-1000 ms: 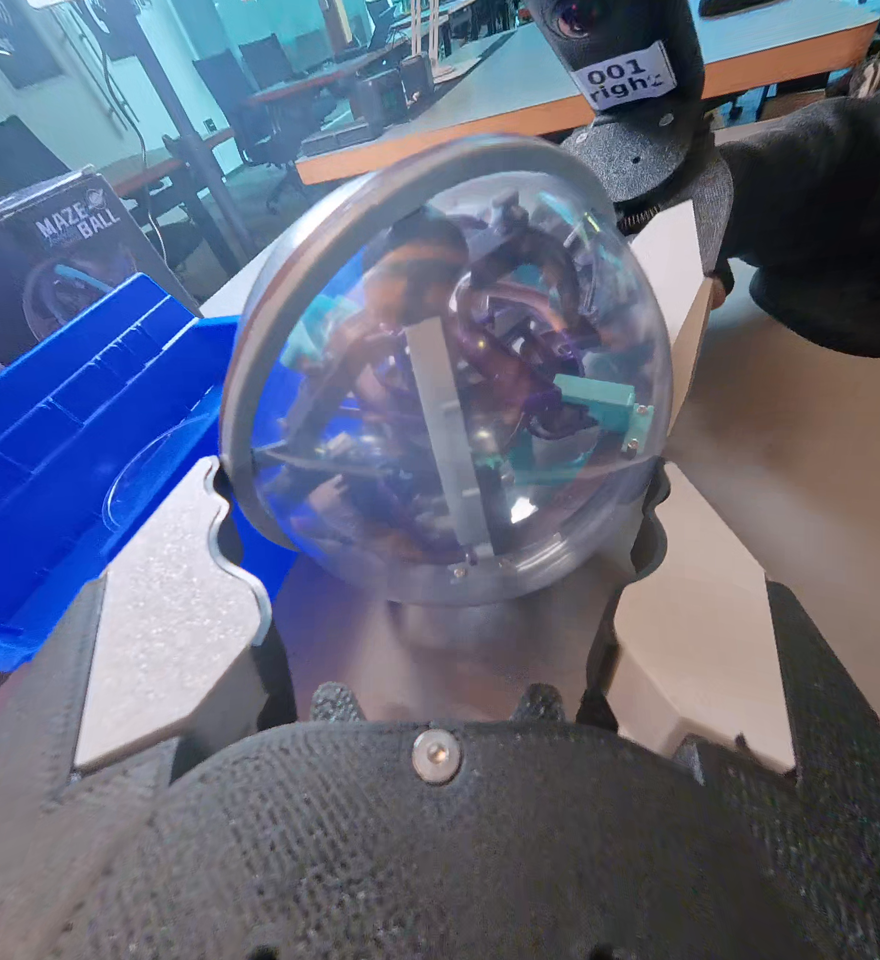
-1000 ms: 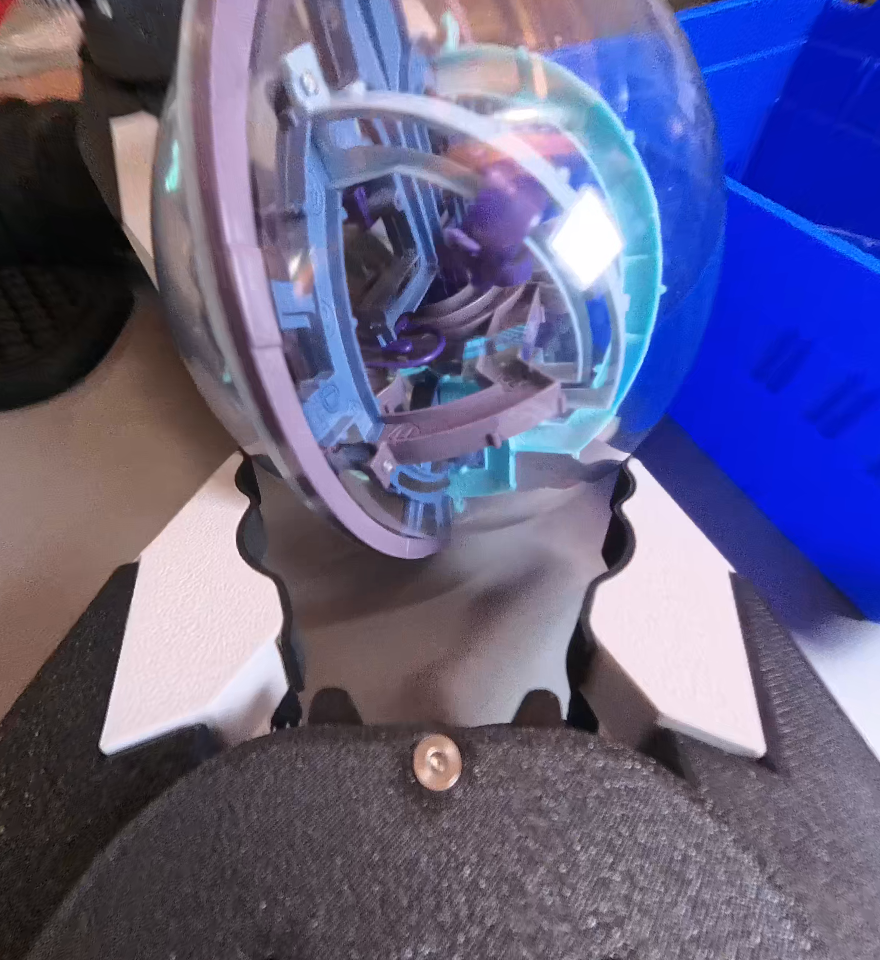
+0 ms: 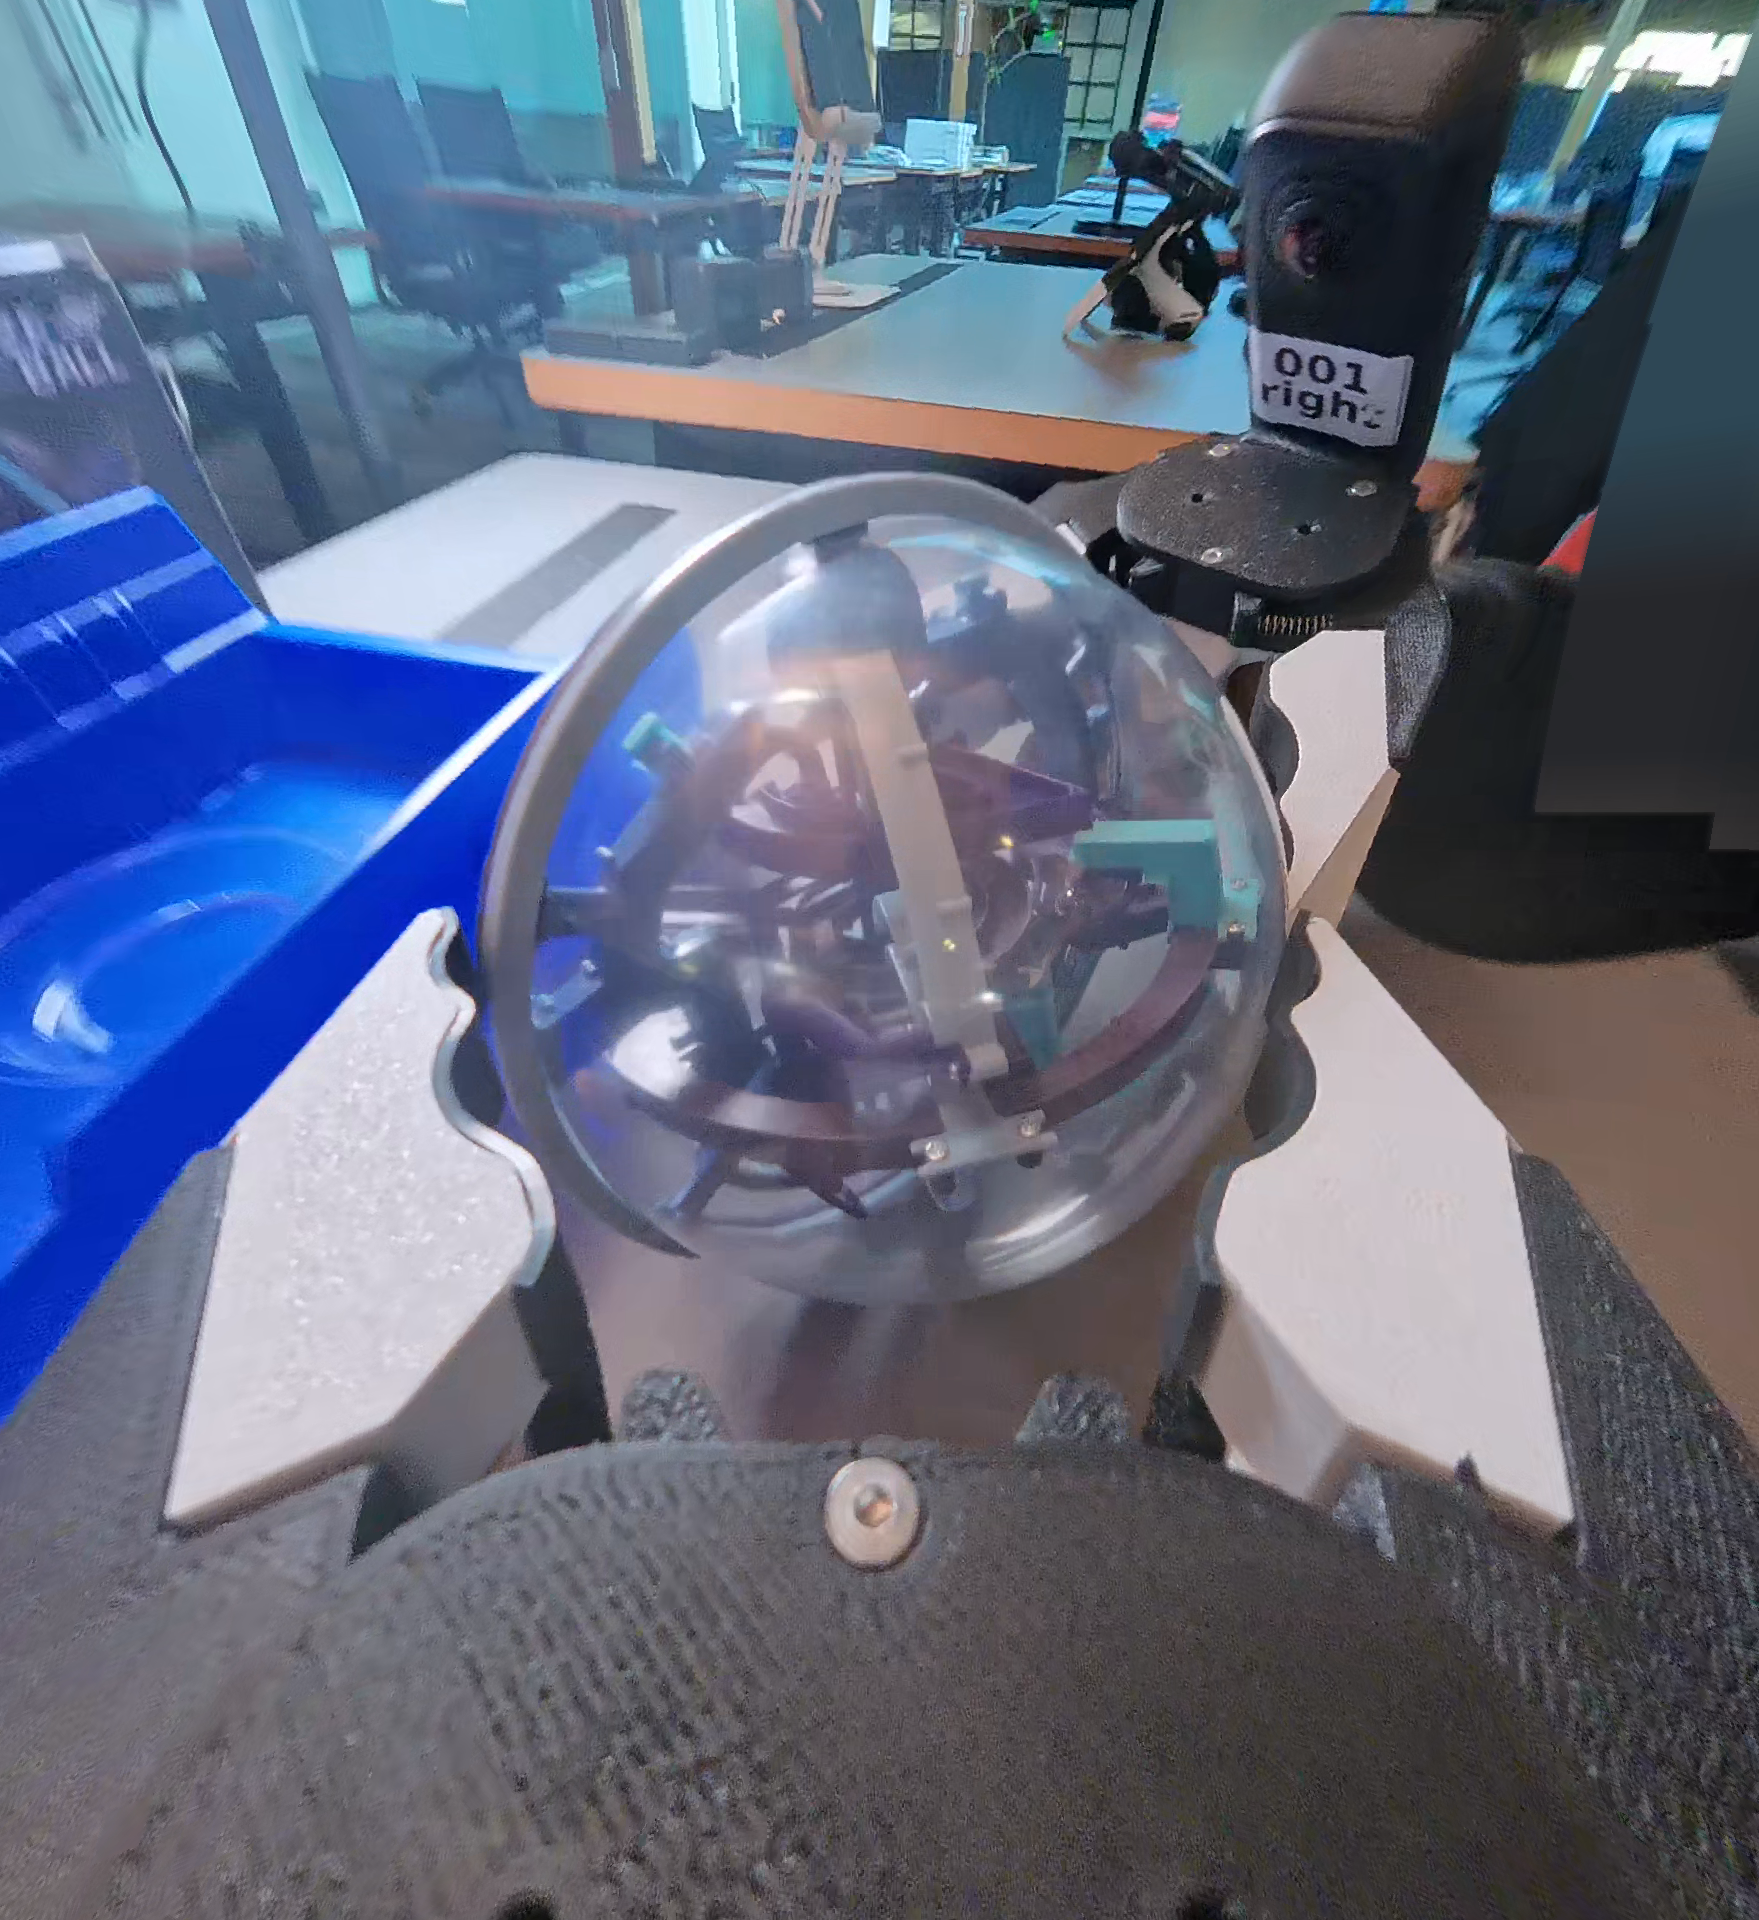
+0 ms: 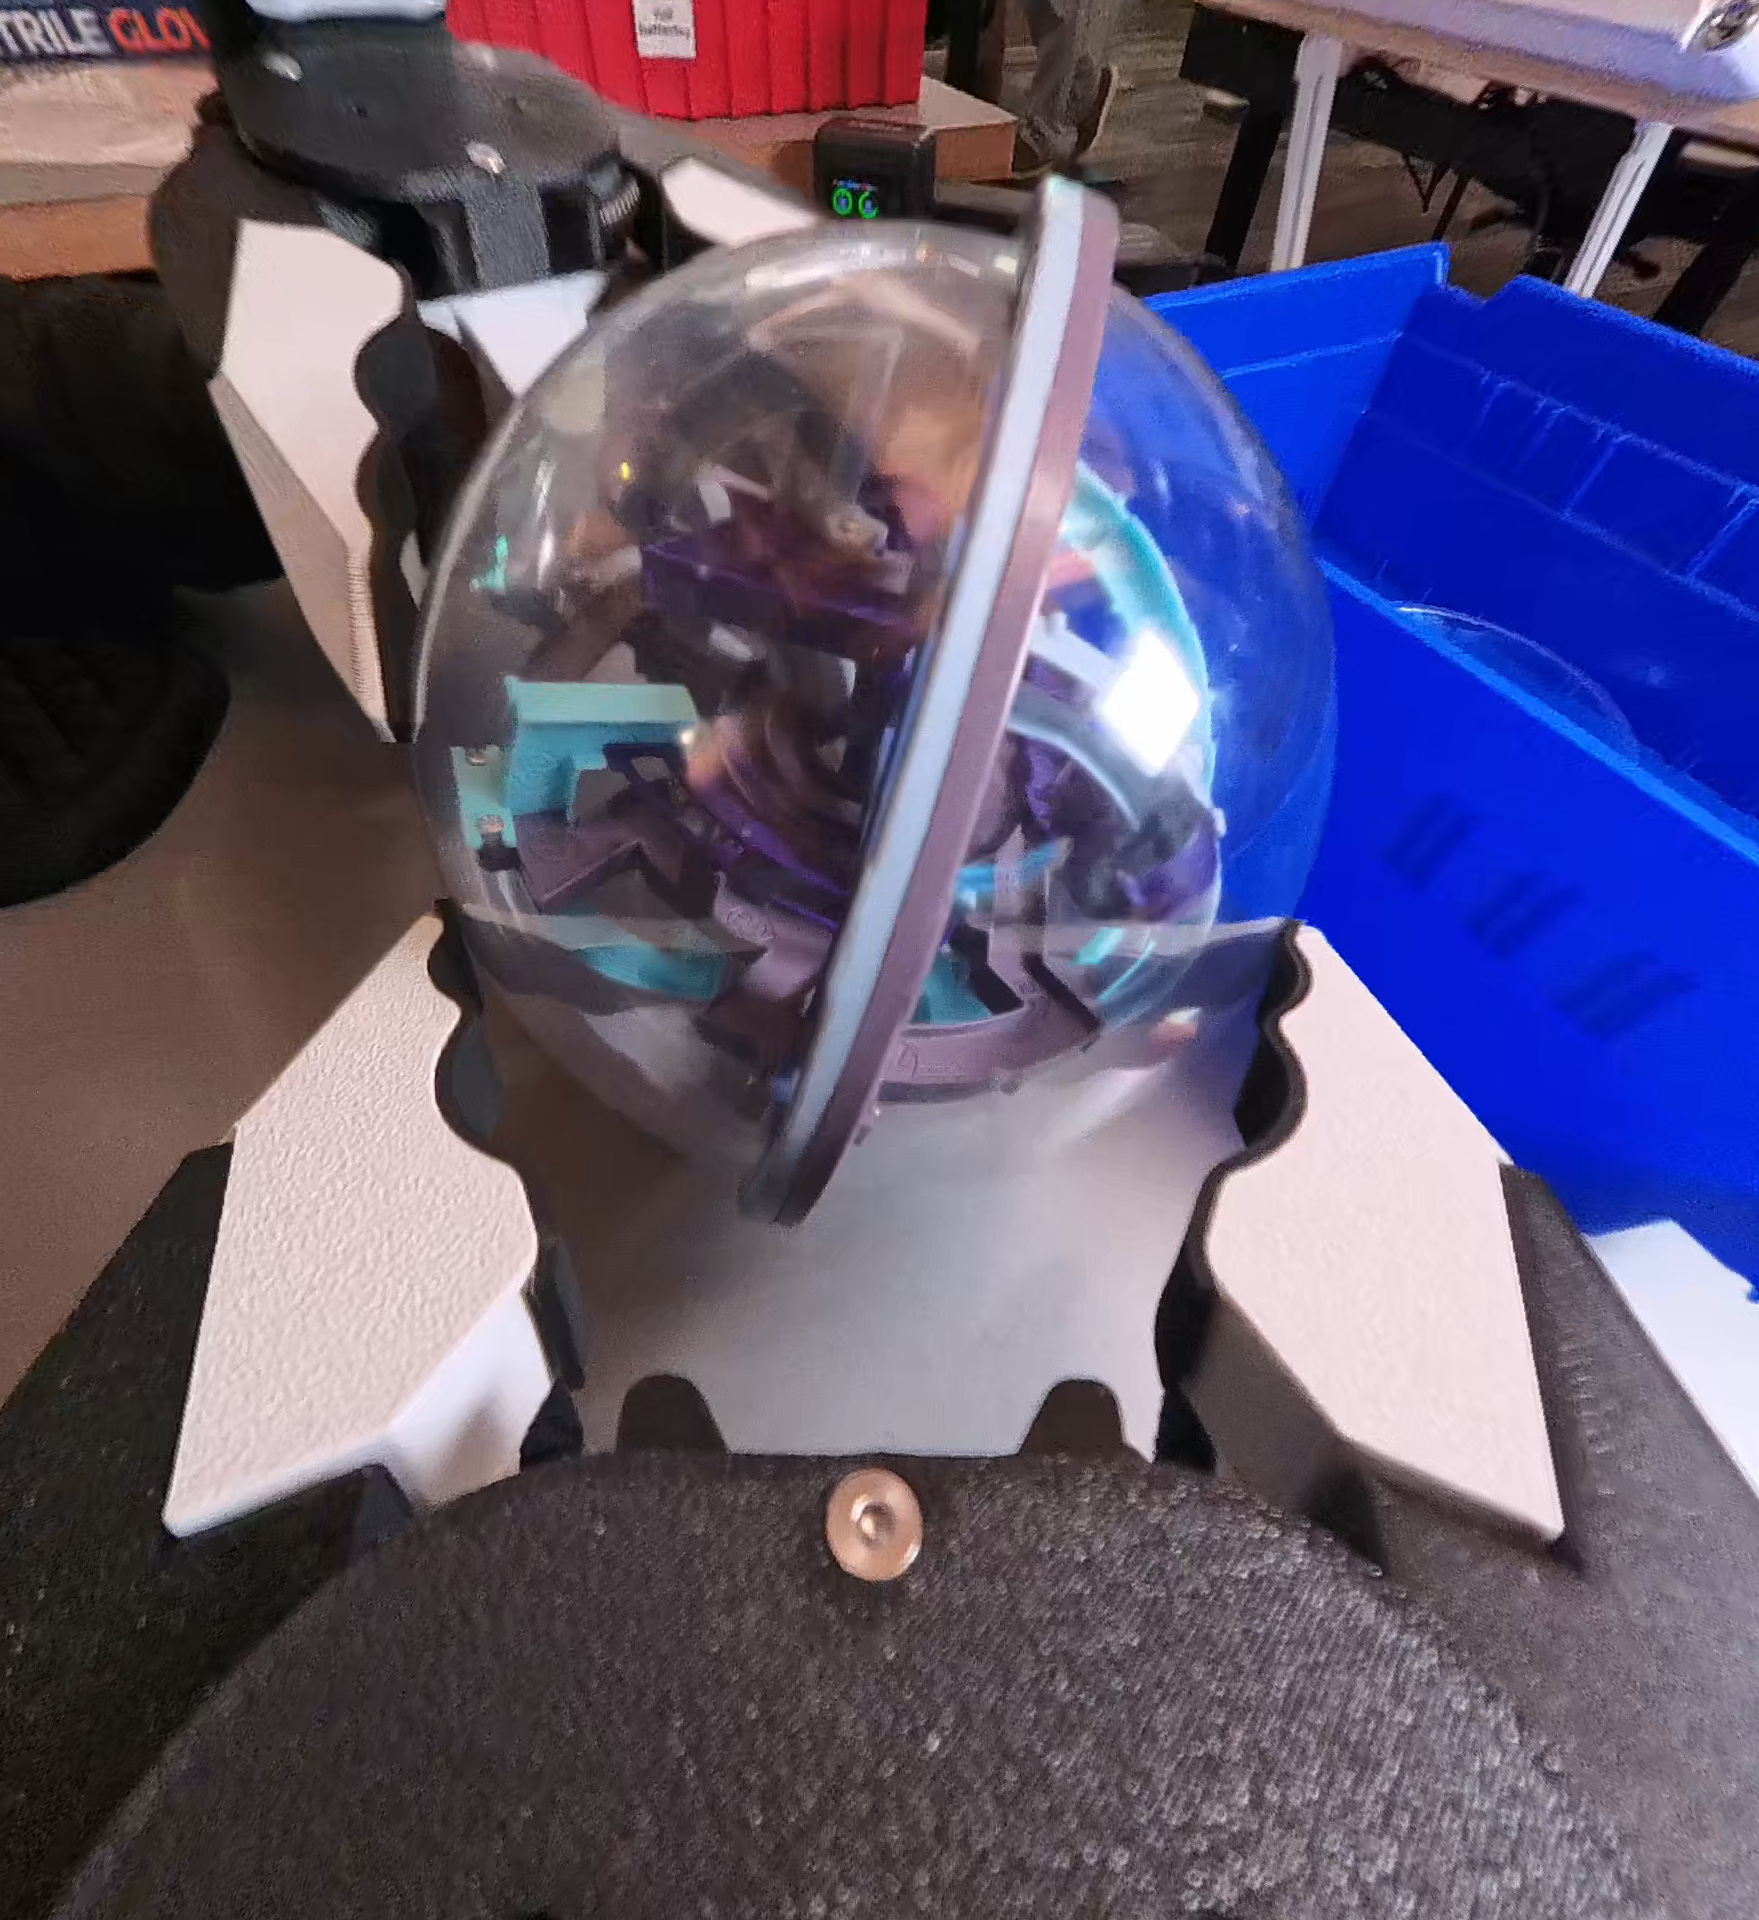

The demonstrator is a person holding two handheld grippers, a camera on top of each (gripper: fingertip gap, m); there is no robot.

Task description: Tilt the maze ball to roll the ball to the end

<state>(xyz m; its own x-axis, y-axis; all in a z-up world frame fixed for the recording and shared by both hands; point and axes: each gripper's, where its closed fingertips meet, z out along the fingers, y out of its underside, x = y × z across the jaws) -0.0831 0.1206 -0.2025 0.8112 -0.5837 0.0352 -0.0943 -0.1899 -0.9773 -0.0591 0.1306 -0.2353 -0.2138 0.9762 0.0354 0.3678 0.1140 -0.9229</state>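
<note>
The maze ball [image 3: 885, 894] is a clear sphere with a grey seam ring and purple, teal and grey tracks inside. It is held in the air above the table between both grippers. My left gripper [image 3: 875, 935] is shut on it, with its white fingers [image 3: 366, 1174] against the sphere's two sides. My right gripper [image 4: 870, 940] is shut on the same maze ball [image 4: 854, 707] from the opposite side. The right gripper [image 3: 1270, 582] shows behind the sphere in the left wrist view. The left gripper [image 4: 439, 208] shows behind it in the right wrist view. I cannot make out the small ball inside.
A blue plastic bin [image 3: 179, 748] stands right beside the sphere and holds a clear dome [image 3: 75, 987]; the bin also shows in the right wrist view [image 4: 1581, 831]. The dark maze ball box [image 3: 23, 395] stands behind it. A person's black sleeve [image 4: 44, 623] rests on the beige table [image 3: 1633, 1091].
The maze ball has turned between the grippers: its seam ring in the right wrist view now leans right instead of left. Both grippers have stayed shut on it and tilted.
</note>
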